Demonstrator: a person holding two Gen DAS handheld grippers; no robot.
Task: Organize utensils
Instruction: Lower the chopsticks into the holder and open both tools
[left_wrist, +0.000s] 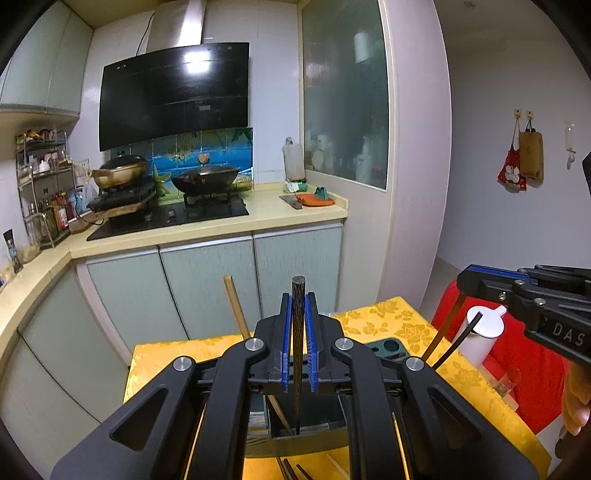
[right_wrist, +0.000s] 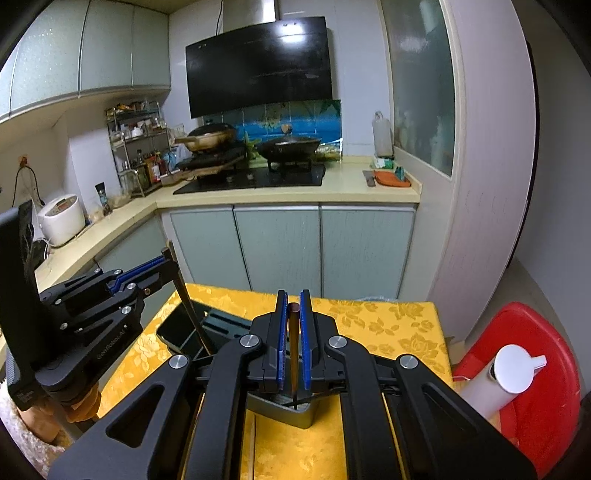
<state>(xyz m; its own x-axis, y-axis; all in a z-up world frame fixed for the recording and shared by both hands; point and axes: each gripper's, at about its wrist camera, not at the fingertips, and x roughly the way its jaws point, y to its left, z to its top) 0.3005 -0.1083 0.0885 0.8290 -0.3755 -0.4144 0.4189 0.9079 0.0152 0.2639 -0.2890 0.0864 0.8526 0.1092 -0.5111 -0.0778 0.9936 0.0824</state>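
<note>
Up close, my left gripper (left_wrist: 298, 314) is clamped tight on a dark chopstick (left_wrist: 297, 295), held upright with its lower end dipping into the grey holder (left_wrist: 280, 424) just below the jaws. My right gripper (right_wrist: 293, 317) is likewise squeezed shut on a second dark chopstick (right_wrist: 293, 332), its tip down inside the same holder (right_wrist: 295, 415). Both work over a table under a yellow flowered cloth (right_wrist: 369, 325). At two o'clock from the right gripper, a white bottle (right_wrist: 509, 373) stands before a red stool (right_wrist: 546, 369). Farther off at twelve o'clock, two pans (right_wrist: 288, 146) sit on the stove beneath a black range hood (right_wrist: 258, 62).
</note>
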